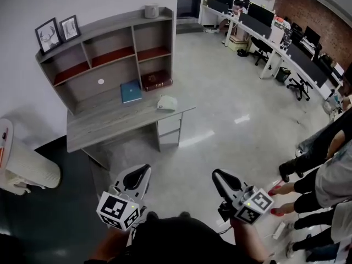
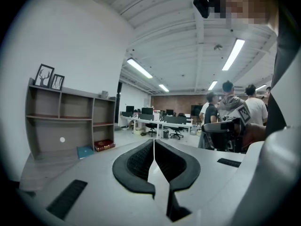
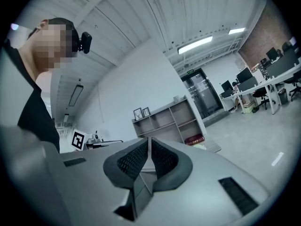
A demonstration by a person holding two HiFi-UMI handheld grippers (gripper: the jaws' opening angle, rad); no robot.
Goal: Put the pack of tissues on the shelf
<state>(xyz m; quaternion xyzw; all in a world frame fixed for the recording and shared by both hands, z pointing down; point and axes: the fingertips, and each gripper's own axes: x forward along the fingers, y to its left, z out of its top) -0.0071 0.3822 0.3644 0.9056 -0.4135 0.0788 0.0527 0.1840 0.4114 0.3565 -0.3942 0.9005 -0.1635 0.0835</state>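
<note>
The pale pack of tissues [image 1: 167, 103] lies on the grey desk [image 1: 104, 126] near its right end, below the wooden shelf unit [image 1: 110, 54]. Both grippers are held low in the head view, well short of the desk. My left gripper [image 1: 146, 169] is shut with nothing in it; in its own view the jaws [image 2: 154, 141] meet and point toward the shelf unit [image 2: 61, 121]. My right gripper [image 1: 215, 174] is also shut and holds nothing, its jaws [image 3: 150, 139] touching. In the right gripper view the tissues [image 3: 200, 146] show as a small pale patch beside the shelf unit [image 3: 167, 121].
A blue book [image 1: 131, 92] and a dark red box [image 1: 156, 80] sit in the shelf's bottom row. Two picture frames [image 1: 58, 31] and a cup [image 1: 151, 10] stand on top. A white ribbed appliance [image 1: 25, 166] is at left, people [image 1: 324, 169] at right, office desks [image 1: 275, 43] behind.
</note>
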